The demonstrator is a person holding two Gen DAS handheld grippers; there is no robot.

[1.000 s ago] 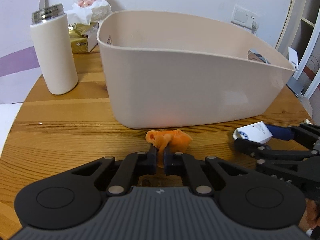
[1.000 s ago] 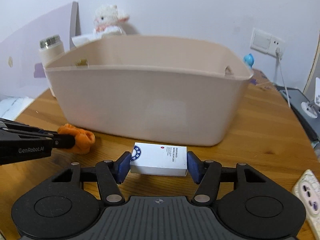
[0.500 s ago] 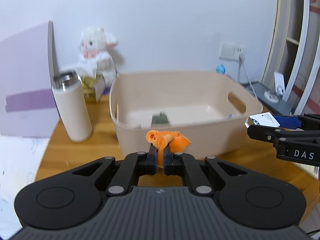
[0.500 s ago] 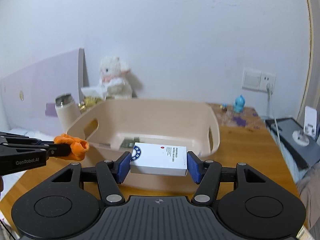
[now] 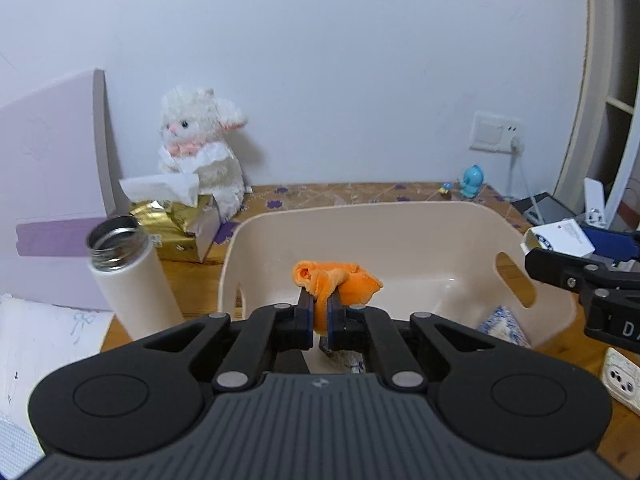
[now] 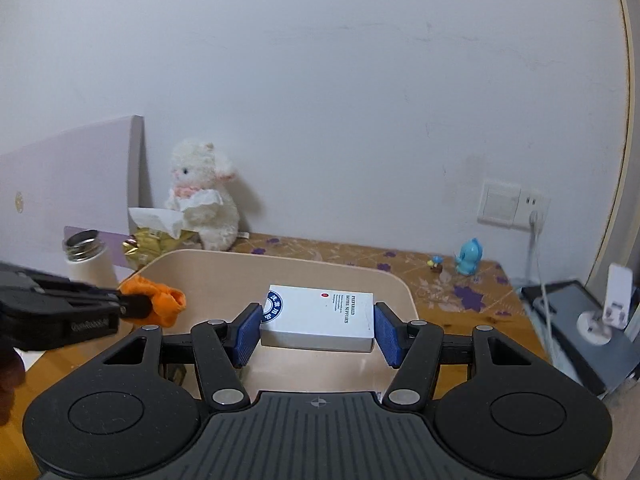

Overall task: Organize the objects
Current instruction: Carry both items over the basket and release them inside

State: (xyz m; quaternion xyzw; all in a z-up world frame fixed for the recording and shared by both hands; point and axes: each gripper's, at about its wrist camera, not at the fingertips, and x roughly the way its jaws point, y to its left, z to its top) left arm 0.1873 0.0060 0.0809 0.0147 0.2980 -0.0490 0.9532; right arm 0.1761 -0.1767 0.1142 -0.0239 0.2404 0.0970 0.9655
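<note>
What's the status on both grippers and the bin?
Left gripper shut on orange cloth, over the bin. Right gripper shut on white box, also above bin. Bin already holds items; nothing blocking the drop.

Count at inspection. Tools: two, the left tool (image 5: 319,316) and the right tool (image 6: 317,330). Orange cloths (image 5: 336,280): one. White boxes (image 6: 319,317): one. Beige bins (image 5: 400,232): one. Blue-patterned packets (image 5: 502,326) inside the bin: one; a further dark item below the cloth is too obscured to class. White flasks (image 5: 128,276): one. Plush rabbits (image 5: 200,152): one. Gold tissue boxes (image 5: 176,220): one. Blue figurines (image 6: 468,258): one. Wall switch plates (image 6: 512,204): one. Counters (image 6: 460,300): one.
</note>
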